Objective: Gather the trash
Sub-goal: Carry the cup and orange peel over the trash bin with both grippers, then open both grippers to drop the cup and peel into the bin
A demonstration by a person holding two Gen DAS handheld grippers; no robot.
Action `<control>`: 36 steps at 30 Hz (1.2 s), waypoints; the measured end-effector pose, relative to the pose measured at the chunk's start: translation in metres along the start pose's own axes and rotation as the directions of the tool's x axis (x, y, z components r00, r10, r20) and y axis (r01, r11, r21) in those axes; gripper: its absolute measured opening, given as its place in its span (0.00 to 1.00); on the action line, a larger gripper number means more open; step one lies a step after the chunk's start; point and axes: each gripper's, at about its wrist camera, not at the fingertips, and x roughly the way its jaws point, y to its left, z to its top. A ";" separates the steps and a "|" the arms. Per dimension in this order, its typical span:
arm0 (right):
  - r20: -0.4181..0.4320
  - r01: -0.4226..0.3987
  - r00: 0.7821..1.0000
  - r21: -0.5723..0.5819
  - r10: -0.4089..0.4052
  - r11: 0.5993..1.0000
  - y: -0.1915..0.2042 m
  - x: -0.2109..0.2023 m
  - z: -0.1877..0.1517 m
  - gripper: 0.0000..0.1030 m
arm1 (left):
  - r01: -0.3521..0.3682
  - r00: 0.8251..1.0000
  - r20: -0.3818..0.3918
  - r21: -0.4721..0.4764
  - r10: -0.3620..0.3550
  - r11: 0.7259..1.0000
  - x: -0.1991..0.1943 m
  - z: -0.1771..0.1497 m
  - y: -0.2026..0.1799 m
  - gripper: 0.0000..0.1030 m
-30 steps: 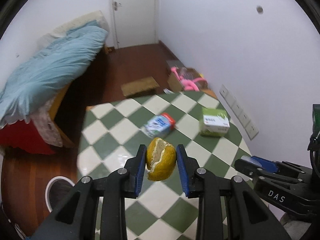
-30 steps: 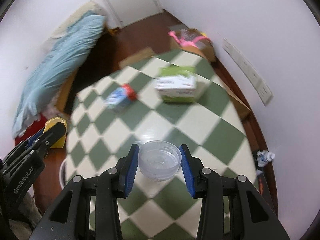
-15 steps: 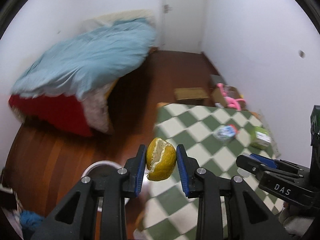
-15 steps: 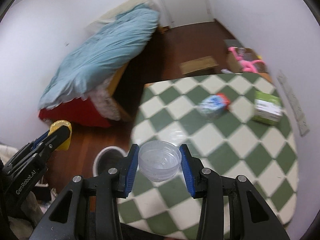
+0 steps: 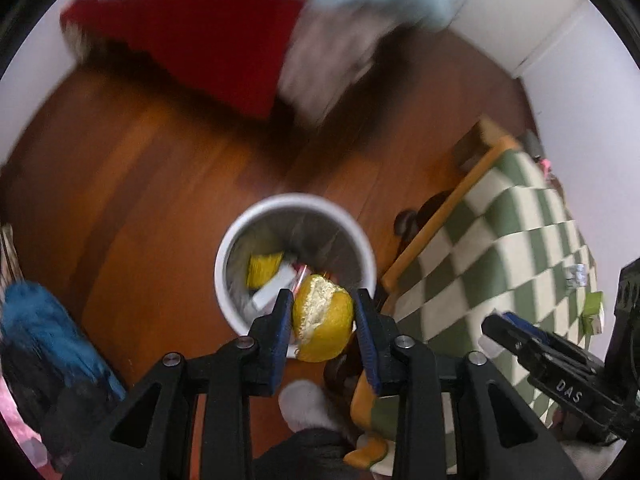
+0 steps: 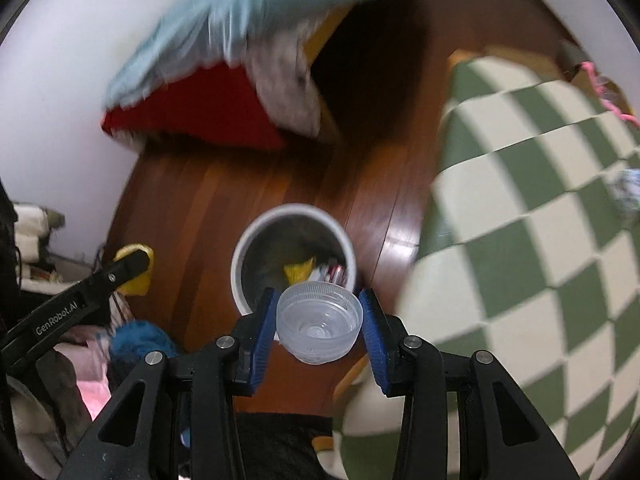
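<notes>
My left gripper [image 5: 323, 316] is shut on a yellow citrus peel [image 5: 322, 330] and holds it over the near rim of a white round trash bin [image 5: 240, 236] on the wooden floor. The bin holds yellow and white scraps. My right gripper [image 6: 319, 322] is shut on a clear plastic cup [image 6: 319, 330] and holds it above the near edge of the same bin [image 6: 256, 232]. The left gripper with the peel shows at the left of the right wrist view [image 6: 132, 268]. The right gripper shows at the right of the left wrist view [image 5: 516, 332].
A table with a green and white checked cloth [image 5: 520, 248] stands right of the bin, with a green box [image 5: 592, 308] and a small carton [image 6: 626, 196] on it. A bed with red base and blue blanket [image 6: 208, 112] lies beyond. Blue and pink cloth [image 5: 44, 320] lies at left.
Both grippers have swung left and down from over the table to above the trash bin, still holding the peel and the cup.
</notes>
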 end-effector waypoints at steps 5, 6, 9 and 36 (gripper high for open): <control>-0.136 0.026 0.990 0.001 -0.026 1.000 0.013 0.092 0.022 0.42 | -0.026 0.995 -0.094 -0.078 0.018 0.997 0.047 0.004 0.036 0.37; -0.154 0.029 0.988 -0.001 -0.029 1.000 0.015 0.104 0.026 0.42 | -0.037 0.995 -0.099 -0.088 0.028 0.995 0.052 0.005 0.040 0.45; -0.200 0.040 0.979 -0.012 -0.041 0.999 0.023 0.143 0.036 0.42 | -0.043 0.994 -0.101 -0.134 0.030 0.990 0.062 0.005 0.057 0.90; -0.127 0.187 0.970 -0.164 -0.209 0.969 0.054 0.118 0.016 0.98 | -0.238 0.970 0.028 -0.069 0.240 0.969 -0.009 -0.041 0.044 0.92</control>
